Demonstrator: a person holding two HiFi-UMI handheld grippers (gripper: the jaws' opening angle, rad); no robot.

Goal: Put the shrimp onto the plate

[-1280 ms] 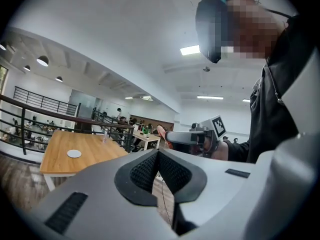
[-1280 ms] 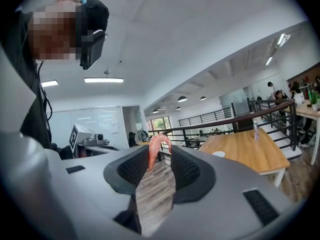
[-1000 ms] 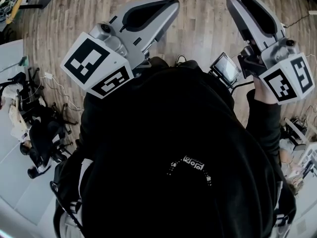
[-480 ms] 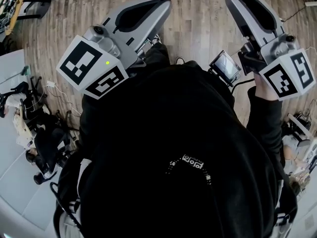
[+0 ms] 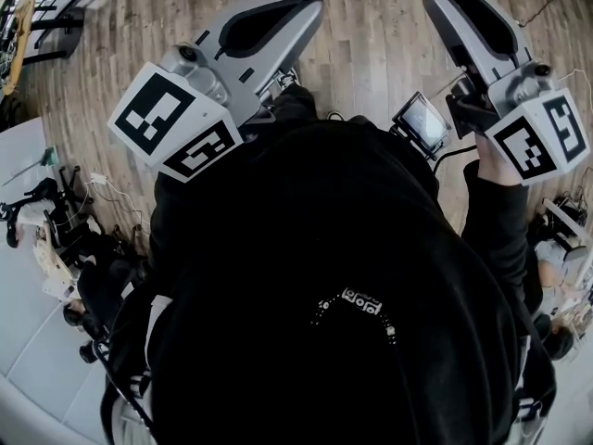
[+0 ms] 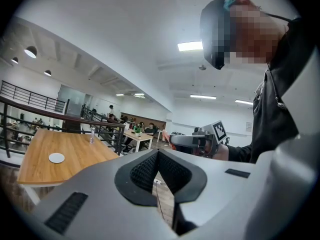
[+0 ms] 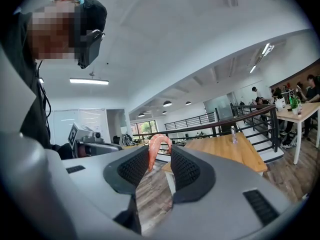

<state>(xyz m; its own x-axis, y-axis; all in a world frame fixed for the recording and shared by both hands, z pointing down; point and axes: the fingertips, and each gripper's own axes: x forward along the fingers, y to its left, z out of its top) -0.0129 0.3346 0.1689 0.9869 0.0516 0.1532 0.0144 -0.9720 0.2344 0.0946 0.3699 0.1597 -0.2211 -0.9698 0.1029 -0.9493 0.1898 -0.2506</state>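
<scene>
Right gripper view: my right gripper (image 7: 159, 150) pinches the shrimp (image 7: 151, 155) at its very tips, 12 o'clock; the left gripper (image 6: 158, 153) is pressed together and empty; the plate (image 6: 56, 157) sits well off at 9 o'clock in left gripper view, so I judge a jolt in carrying could shake the shrimp loose.

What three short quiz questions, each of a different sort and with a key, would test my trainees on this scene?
1. Multiple choice: what is between the jaws of the right gripper? A a shrimp; B a bottle; C nothing.
2. True or false: the left gripper has its jaws wide apart.
3. Fill in: in the head view, the floor under both grippers is made of ____ planks.

Key: 1 A; 2 false, they are together and empty; 3 wooden.
</scene>
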